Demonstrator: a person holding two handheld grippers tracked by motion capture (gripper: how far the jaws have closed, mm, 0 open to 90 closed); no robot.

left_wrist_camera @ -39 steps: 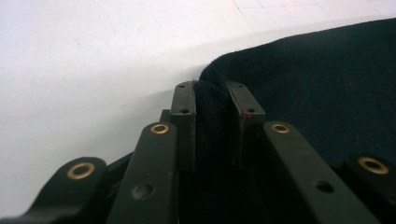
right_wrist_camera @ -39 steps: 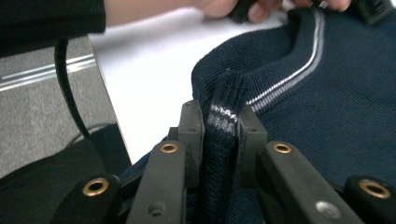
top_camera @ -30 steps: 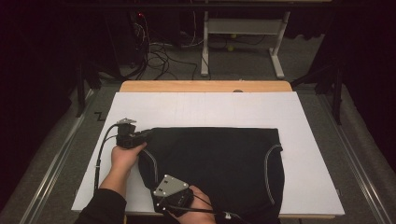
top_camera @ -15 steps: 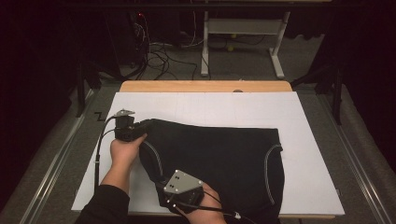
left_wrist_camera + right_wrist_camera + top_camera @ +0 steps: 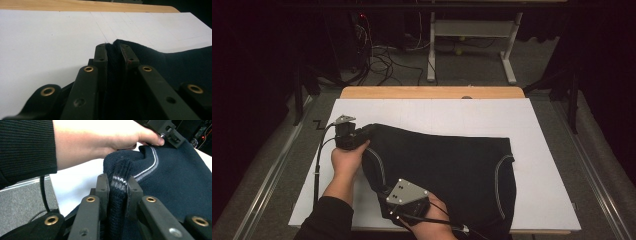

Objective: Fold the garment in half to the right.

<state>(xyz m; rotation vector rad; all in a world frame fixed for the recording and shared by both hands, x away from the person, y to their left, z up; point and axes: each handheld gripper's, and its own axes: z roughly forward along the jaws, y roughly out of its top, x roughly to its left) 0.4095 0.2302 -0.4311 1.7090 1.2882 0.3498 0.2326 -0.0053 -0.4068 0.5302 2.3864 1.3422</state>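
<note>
Left gripper (image 5: 113, 53) clamped on a fold of dark cloth (image 5: 175, 65), fabric pinched between black jaws, cloth spread away to the right over white sheet (image 5: 50, 37), wooden table edge (image 5: 75, 5) lay beyond.

Left gripper (image 5: 364, 134) and right gripper (image 5: 384, 192): jaws clamped on sweater (image 5: 447, 170) fabric, hands gripping bodies.

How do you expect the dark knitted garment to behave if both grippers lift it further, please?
Probably floppy: the garment bunches between the right gripper fingers. Likely it will sag between both grips. The ribbed knit probably won't slip from the left gripper.
</note>
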